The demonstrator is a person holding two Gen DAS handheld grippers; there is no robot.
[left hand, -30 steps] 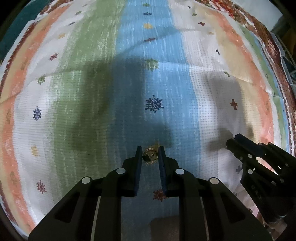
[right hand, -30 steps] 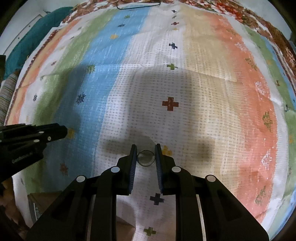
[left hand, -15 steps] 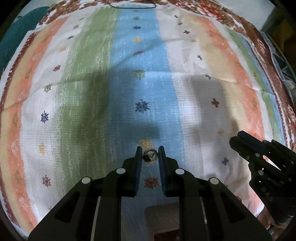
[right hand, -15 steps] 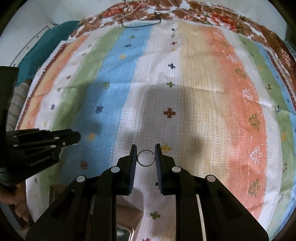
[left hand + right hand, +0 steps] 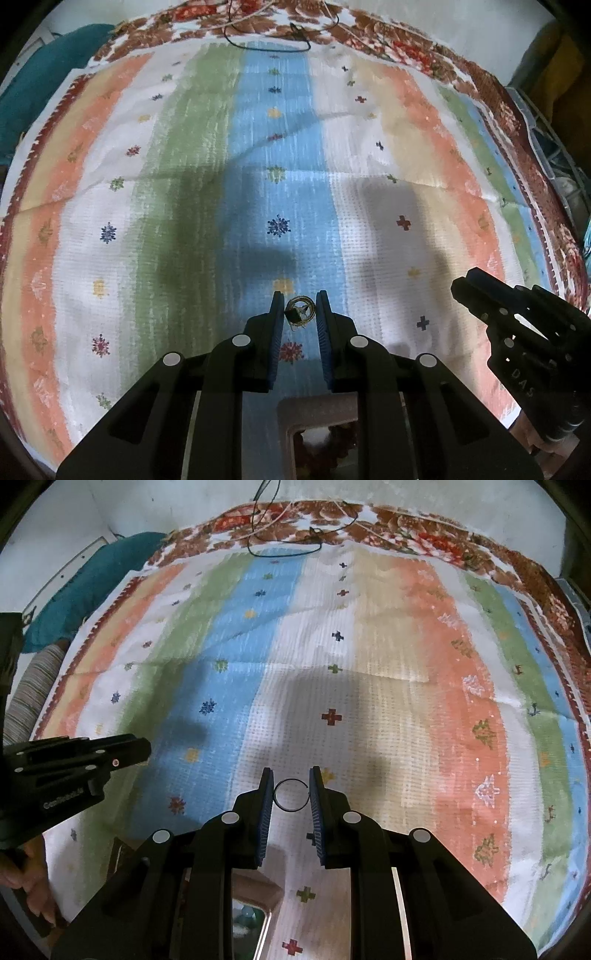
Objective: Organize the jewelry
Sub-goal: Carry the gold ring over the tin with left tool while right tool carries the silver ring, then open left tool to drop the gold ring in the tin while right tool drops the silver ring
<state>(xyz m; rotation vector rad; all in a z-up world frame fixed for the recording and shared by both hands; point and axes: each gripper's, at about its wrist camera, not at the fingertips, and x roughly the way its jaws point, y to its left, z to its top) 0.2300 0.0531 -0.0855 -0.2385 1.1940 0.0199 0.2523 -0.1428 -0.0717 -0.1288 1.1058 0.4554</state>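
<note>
A striped woven cotton cloth (image 5: 388,657) in orange, green, blue, white and beige bands covers the bed. A thin black looped cord (image 5: 284,550) lies at its far floral border. A teal cushion (image 5: 107,579) sits beyond the far-left corner.

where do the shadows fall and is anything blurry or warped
Left wrist view: dark gripper shadows cross the striped cloth mid-frame; small gold ring sharp. Right wrist view: grey shadow under the thin dark ring; cloth stripes bow outward, edges soft.

A box (image 5: 317,413) sits on the cloth (image 5: 207,177) beneath both tools, a cable (image 5: 266,40) at the cloth's far edge.
</note>
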